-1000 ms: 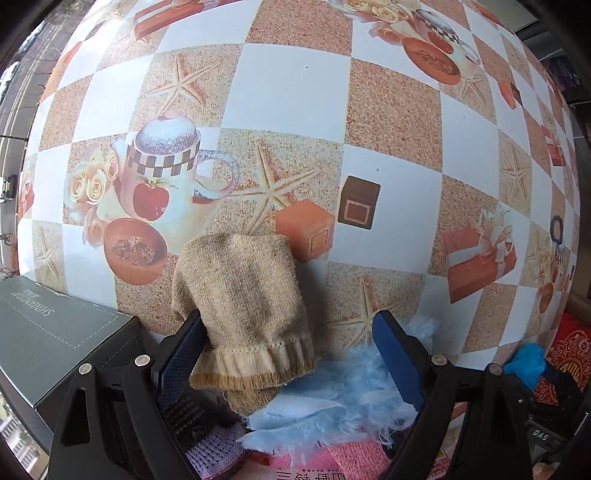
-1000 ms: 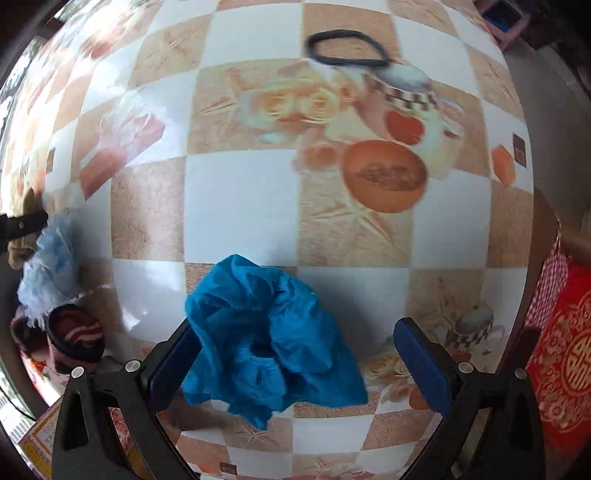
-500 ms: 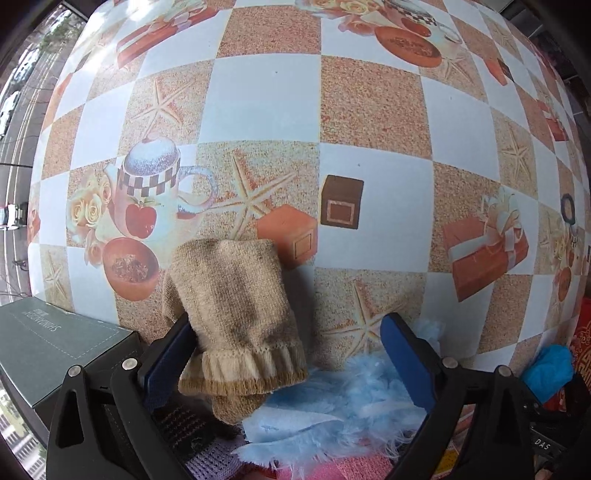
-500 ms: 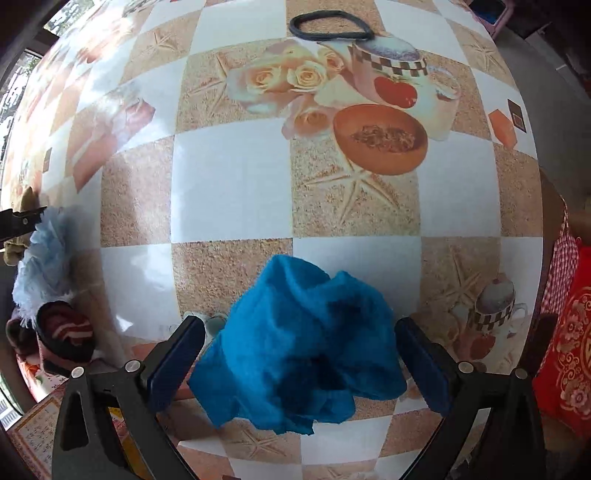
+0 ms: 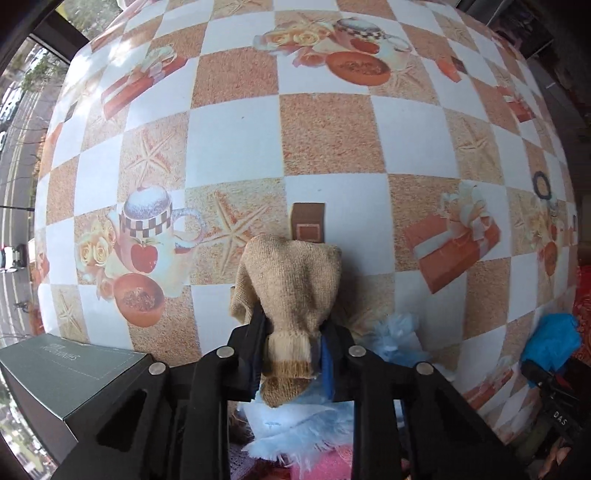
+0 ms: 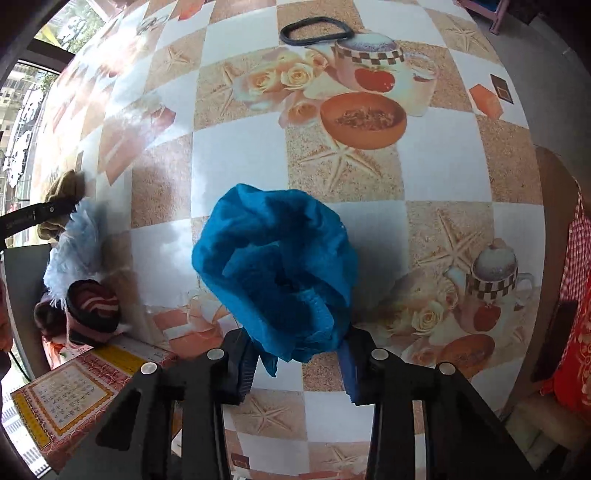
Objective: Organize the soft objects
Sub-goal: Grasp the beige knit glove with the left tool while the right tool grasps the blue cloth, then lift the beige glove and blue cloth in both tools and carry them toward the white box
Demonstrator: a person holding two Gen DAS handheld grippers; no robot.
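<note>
Pick-up step. Left gripper (image 5: 291, 345) pinches tan knit sock (image 5: 291, 280) at cuff, over checkered tablecloth (image 5: 328, 136). Right gripper (image 6: 295, 363) clamps crumpled blue cloth (image 6: 277, 266), apparently lifted. Next: carry both to their sorting spot.

2 wrist views look down, close – both catch the tablecloth (image 5: 236, 133).

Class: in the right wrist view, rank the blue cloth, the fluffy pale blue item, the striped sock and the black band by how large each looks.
1. Blue cloth, though nearest the camera.
2. Fluffy pale blue item.
3. Striped sock and black band: too alike to rank.
</note>
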